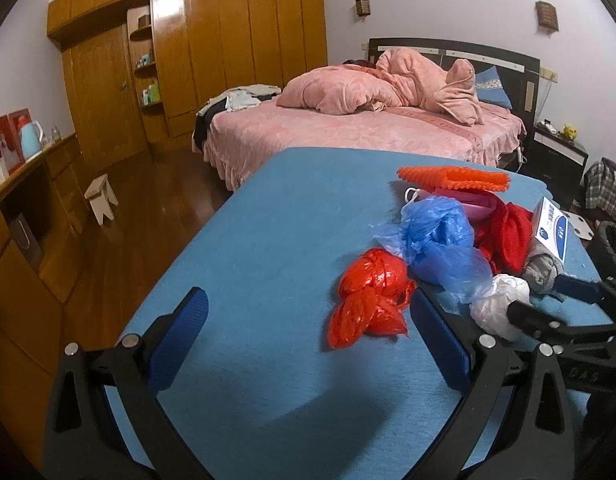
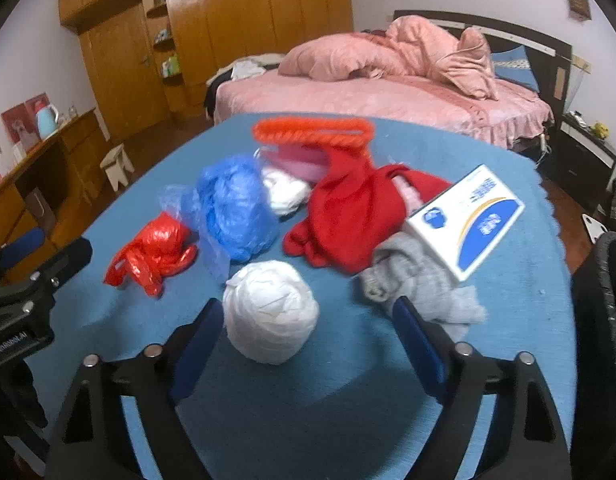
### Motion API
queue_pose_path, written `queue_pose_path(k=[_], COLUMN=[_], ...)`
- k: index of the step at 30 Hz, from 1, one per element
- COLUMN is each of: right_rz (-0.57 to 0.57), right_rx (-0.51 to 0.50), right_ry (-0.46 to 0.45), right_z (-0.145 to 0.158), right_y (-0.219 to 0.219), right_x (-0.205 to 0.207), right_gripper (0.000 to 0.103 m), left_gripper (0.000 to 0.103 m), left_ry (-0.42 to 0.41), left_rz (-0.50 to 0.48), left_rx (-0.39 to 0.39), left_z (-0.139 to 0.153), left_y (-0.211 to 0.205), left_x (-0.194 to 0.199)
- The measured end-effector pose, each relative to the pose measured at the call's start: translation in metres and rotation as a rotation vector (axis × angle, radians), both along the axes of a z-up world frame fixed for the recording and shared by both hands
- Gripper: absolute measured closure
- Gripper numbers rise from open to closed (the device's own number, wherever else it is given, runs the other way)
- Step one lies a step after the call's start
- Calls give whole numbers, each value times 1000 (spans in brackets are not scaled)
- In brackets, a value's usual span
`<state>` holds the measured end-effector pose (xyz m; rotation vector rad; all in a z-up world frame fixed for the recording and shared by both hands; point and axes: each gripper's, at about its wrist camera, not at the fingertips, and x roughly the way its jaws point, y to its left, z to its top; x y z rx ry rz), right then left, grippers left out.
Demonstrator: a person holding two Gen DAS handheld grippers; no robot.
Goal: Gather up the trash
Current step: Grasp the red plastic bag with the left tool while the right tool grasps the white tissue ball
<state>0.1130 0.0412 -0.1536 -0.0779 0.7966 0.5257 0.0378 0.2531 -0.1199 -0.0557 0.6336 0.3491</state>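
On a blue-covered table lie a crumpled red plastic bag, a blue plastic bag and a white bag ball. My left gripper is open and empty, the red bag just inside its right finger. In the right wrist view my right gripper is open, with the white bag ball between its fingers, not clamped. The red bag and blue bag lie to its left.
A red cloth, grey cloth, white-and-blue box and orange basket sit on the table too. A black bin rim is at the right. A pink bed and wooden wardrobe stand behind.
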Motion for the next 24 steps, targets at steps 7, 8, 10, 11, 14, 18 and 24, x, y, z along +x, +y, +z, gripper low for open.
queue_pose_path(k=[7,8,10,11,14,18,24], right_rz=[87,100,108,106,83,48,26], right_rx=[44,57,65,67,67,69,68], right_ry=[81,90,95,91,76,54,35], right_z=[-9,-9,-7,-6,-1,8,17], right_y=[5,5,5,2,-4,-19,-31], right_x=[4,2,0,-2,-3,4,6], right_gripper=[61,67,71,72,72,72,71], left_gripper=[5,5,5,6,8,20,47], left_ry=[29,33,41,45,61,103,172], left_rz=[-10,-18,-33,-39,-63,-87,-127], left_rx=[-32,-37,-46,-49,-54,-73,-136], left_z=[-11,-13,-16,-17,-22,-32,-48], left_y=[3,2,-1,-3,-8,-11,-11], left_x=[12,14,18,19,29,45,64])
